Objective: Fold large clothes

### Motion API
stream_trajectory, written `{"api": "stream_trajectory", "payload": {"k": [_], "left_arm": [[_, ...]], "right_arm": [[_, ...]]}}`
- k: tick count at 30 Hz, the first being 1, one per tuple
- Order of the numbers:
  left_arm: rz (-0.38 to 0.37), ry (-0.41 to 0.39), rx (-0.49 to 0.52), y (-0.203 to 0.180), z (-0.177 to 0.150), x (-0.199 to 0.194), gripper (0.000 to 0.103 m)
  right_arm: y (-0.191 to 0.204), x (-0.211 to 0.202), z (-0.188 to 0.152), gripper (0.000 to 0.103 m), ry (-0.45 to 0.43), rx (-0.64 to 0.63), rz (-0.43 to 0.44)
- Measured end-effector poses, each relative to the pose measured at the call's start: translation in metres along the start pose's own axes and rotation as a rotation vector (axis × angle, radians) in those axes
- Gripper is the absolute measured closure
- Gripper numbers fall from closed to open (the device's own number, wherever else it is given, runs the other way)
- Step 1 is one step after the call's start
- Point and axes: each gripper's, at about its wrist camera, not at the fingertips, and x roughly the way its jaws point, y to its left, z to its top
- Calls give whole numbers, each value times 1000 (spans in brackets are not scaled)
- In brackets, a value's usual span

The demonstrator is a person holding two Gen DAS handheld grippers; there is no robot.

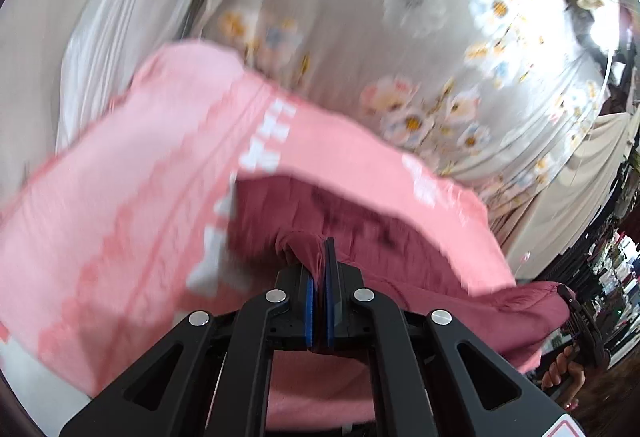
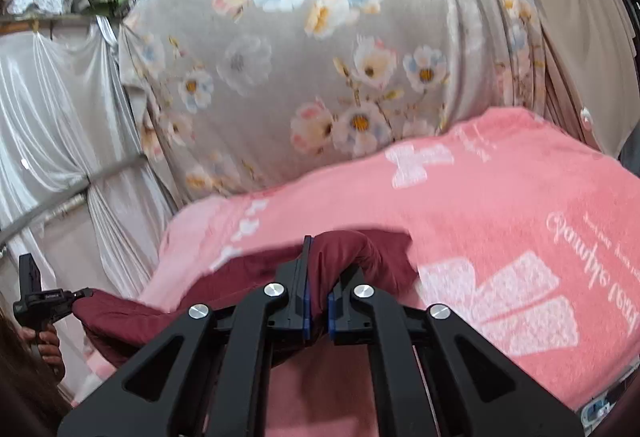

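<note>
A dark red garment (image 1: 400, 237) hangs stretched between my two grippers above a pink blanket (image 1: 120, 197). In the left wrist view my left gripper (image 1: 320, 251) is shut on a bunched edge of the garment. The cloth runs off to the right, where my right gripper (image 1: 568, 297) pinches its other end. In the right wrist view my right gripper (image 2: 324, 257) is shut on a thick fold of the dark red garment (image 2: 120, 313). The fold drapes over one finger. My left gripper (image 2: 68, 297) holds the far end at the left edge.
The pink blanket (image 2: 500, 197) with white bows and lettering covers the surface below. A grey floral curtain (image 2: 300, 57) hangs close behind it, with white drapes (image 2: 52, 109) to its left. A hand (image 1: 560, 373) grips the right tool's handle. Everything is motion-blurred.
</note>
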Motion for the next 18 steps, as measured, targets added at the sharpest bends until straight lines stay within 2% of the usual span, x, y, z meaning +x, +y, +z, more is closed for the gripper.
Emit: {"api": "stream_trajectory", "payload": {"k": [3, 5, 8, 11, 14, 18], "left_arm": [[44, -11, 24, -6, 22, 28, 100], [94, 16, 35, -4, 34, 64, 99], [217, 77, 67, 1, 48, 139, 98], [321, 123, 112, 7, 50, 200, 98], [384, 177, 116, 18, 48, 253, 97], [418, 253, 76, 43, 41, 298, 93]], "right_arm": [[-10, 42, 14, 99, 15, 25, -8], [-27, 85, 15, 99, 61, 62, -35], [-58, 162, 6, 99, 162, 129, -104], [-76, 217, -10, 99, 240, 138, -174], [-87, 254, -26, 99, 289, 128, -228], [-103, 291, -41, 98, 339, 137, -254]]}}
